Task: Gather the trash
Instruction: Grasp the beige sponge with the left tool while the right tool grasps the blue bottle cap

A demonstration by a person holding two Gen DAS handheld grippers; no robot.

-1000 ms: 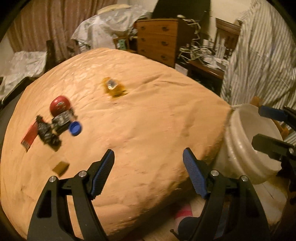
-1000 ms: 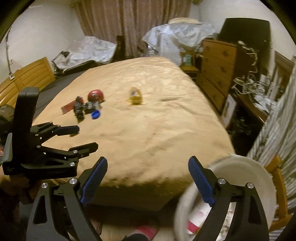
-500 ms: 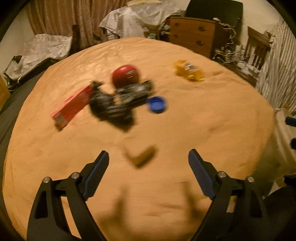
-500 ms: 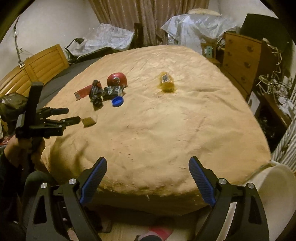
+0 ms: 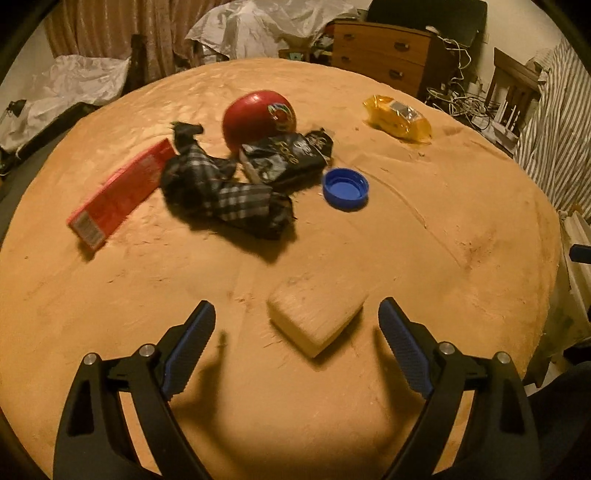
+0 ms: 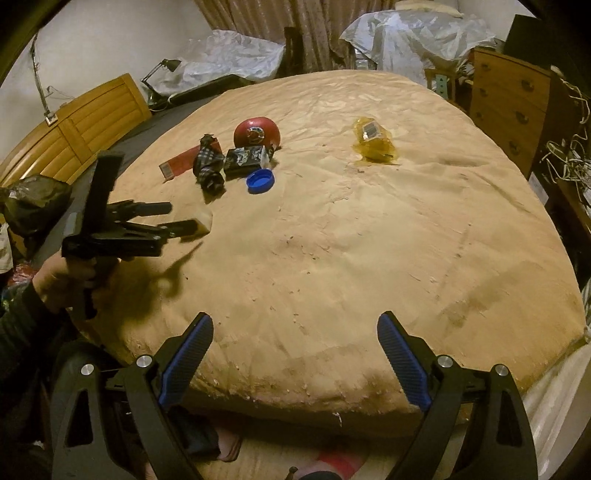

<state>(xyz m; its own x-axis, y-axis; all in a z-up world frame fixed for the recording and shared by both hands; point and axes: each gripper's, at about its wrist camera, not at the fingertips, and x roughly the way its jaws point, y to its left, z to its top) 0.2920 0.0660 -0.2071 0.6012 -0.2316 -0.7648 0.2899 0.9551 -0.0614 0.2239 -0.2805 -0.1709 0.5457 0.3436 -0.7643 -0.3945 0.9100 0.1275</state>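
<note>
Trash lies on the tan bed cover [image 5: 424, 258]. A small tan block [image 5: 316, 314] lies just ahead of my open left gripper [image 5: 297, 325], between its fingers and apart from them. Beyond it are a dark plaid wrapper [image 5: 225, 192], a black foil packet [image 5: 288, 157], a blue bottle cap [image 5: 345, 188], a red flat box [image 5: 118, 194], a red round lid [image 5: 258, 116] and a yellow wrapper [image 5: 399, 118]. My right gripper [image 6: 295, 349] is open and empty over the bed's near edge. The left gripper [image 6: 177, 218] also shows in the right wrist view, at the tan block [image 6: 205, 223].
A wooden dresser [image 5: 384, 55] with tangled cables stands at the far right. A wooden headboard [image 6: 70, 129] and a desk lamp [image 6: 162, 68] are at the left. Plastic-covered piles [image 6: 413, 33] stand behind the bed. A white bucket rim [image 5: 578, 236] shows at the right edge.
My left gripper has swung from the white bucket to the trash pile and closed in on the tan block. The right gripper has turned left, away from the bucket. Both stay open.
</note>
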